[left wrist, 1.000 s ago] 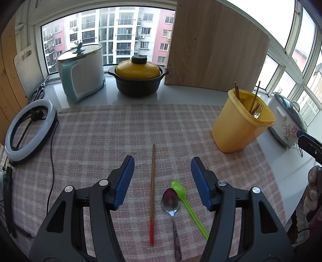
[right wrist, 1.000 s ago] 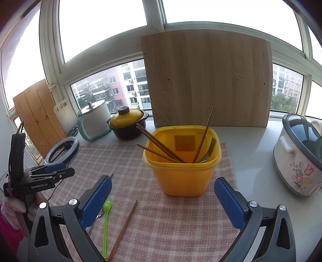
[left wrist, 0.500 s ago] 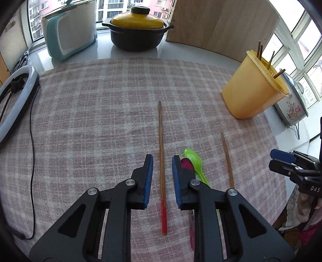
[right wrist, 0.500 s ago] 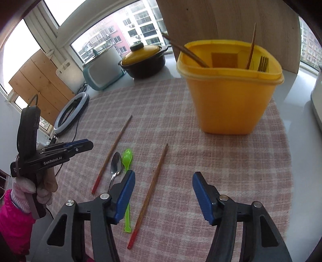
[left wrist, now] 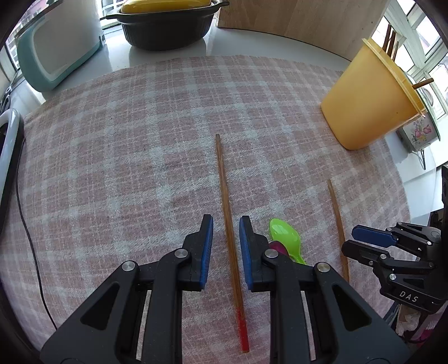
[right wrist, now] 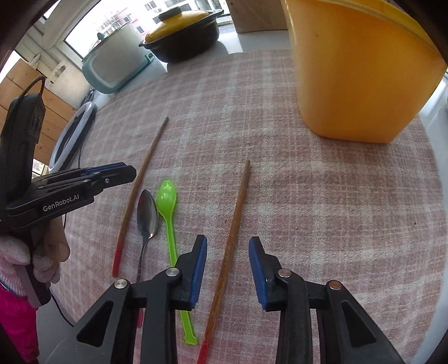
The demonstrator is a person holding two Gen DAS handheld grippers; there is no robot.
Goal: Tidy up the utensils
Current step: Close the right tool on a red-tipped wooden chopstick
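Two red-tipped wooden chopsticks lie on the pink checked cloth (left wrist: 126,140). One chopstick (left wrist: 224,182) runs between the blue pads of my left gripper (left wrist: 226,224), whose jaws are narrow but clear of it on both sides. The other chopstick (right wrist: 238,201) lies between the pads of my right gripper (right wrist: 227,240), whose jaws are closing without touching it. A green plastic spoon (right wrist: 166,196) and a metal spoon (right wrist: 147,215) lie side by side between the chopsticks. The yellow utensil bin (left wrist: 364,103) stands at the far right with chopsticks in it.
At the back stand a black pot with a yellow lid (left wrist: 168,25), a teal-and-white cooker (left wrist: 56,50) and a wooden board (left wrist: 294,16). A ring light (left wrist: 8,140) with its cable lies at the left. A floral cooker (left wrist: 420,131) sits behind the bin.
Both grippers have dropped toward the cloth and tilted downward. Each has narrowed its jaws around a chopstick, the left one much more than the right.
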